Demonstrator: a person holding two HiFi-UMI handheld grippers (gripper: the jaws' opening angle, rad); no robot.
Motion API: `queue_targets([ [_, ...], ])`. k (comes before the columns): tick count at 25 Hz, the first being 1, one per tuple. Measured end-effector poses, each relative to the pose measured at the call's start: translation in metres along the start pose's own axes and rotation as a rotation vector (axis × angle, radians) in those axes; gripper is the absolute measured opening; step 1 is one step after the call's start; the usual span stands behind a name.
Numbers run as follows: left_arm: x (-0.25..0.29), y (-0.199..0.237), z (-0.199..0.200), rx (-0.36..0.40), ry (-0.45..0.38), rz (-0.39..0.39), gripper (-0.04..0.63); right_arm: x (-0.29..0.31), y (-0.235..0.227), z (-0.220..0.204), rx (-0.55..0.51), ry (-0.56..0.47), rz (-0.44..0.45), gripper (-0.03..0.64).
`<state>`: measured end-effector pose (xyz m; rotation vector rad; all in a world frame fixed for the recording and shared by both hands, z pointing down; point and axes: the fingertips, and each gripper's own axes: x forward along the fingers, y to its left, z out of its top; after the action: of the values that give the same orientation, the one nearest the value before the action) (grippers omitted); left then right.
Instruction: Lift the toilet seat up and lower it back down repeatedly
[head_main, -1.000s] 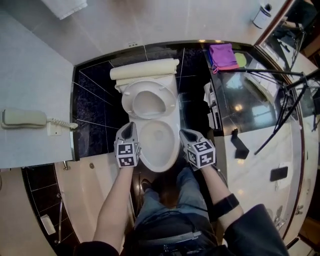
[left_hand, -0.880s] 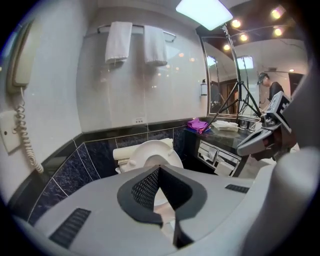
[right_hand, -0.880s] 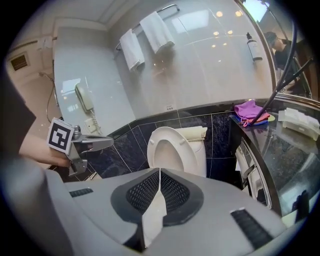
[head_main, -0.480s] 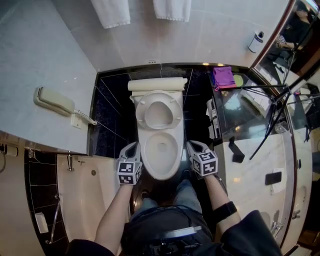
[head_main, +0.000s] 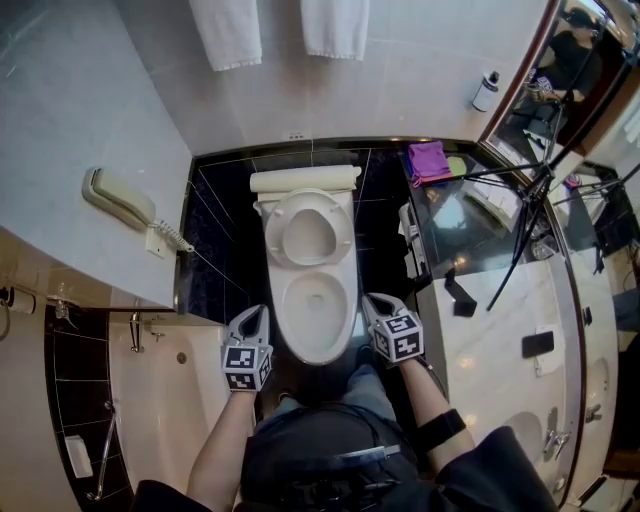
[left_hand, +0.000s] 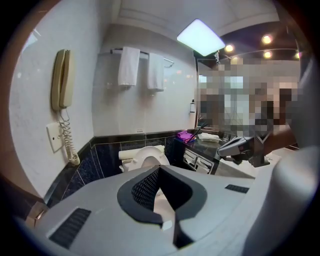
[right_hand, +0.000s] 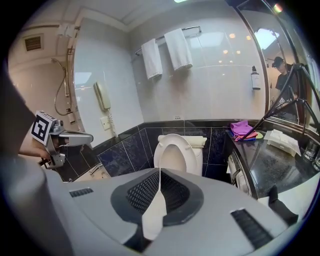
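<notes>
The white toilet (head_main: 315, 305) stands against the black tiled wall. Its seat (head_main: 307, 232) is raised and leans back on the tank; the seat also shows in the left gripper view (left_hand: 145, 159) and the right gripper view (right_hand: 174, 152). My left gripper (head_main: 251, 320) hangs left of the bowl's front rim, apart from it, jaws shut and empty (left_hand: 159, 170). My right gripper (head_main: 376, 304) hangs right of the rim, also clear of it, shut with nothing between the pads (right_hand: 160, 172).
A wall phone (head_main: 120, 200) with a coiled cord hangs at the left. Two white towels (head_main: 235, 30) hang above the tank. A dark counter (head_main: 470, 230) with a purple cloth (head_main: 428, 160) and a tripod (head_main: 540, 190) stands at the right. A bathtub (head_main: 150, 400) lies at the left.
Both grippers have drawn back from the bowl's sides toward the person and risen. The view has pulled away from the toilet. The seat stays raised.
</notes>
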<state>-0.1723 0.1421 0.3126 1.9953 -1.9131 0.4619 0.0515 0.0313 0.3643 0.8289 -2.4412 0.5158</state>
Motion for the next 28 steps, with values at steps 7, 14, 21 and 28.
queue_targets([
  [7, -0.016, -0.007, -0.002, -0.013, -0.011, -0.012, 0.000, -0.012, 0.003, -0.008, 0.014, -0.007, -0.013, 0.025],
  [14, -0.014, -0.010, -0.003, -0.007, -0.008, -0.008, 0.000, -0.015, 0.000, -0.013, 0.031, -0.012, -0.021, 0.026],
  [21, -0.006, -0.009, -0.001, 0.002, 0.006, -0.015, 0.000, -0.004, -0.010, -0.007, 0.006, -0.003, -0.038, 0.026],
  [28, 0.013, -0.006, 0.004, -0.005, 0.023, -0.004, 0.000, 0.027, -0.031, 0.026, -0.083, 0.004, -0.049, 0.062],
])
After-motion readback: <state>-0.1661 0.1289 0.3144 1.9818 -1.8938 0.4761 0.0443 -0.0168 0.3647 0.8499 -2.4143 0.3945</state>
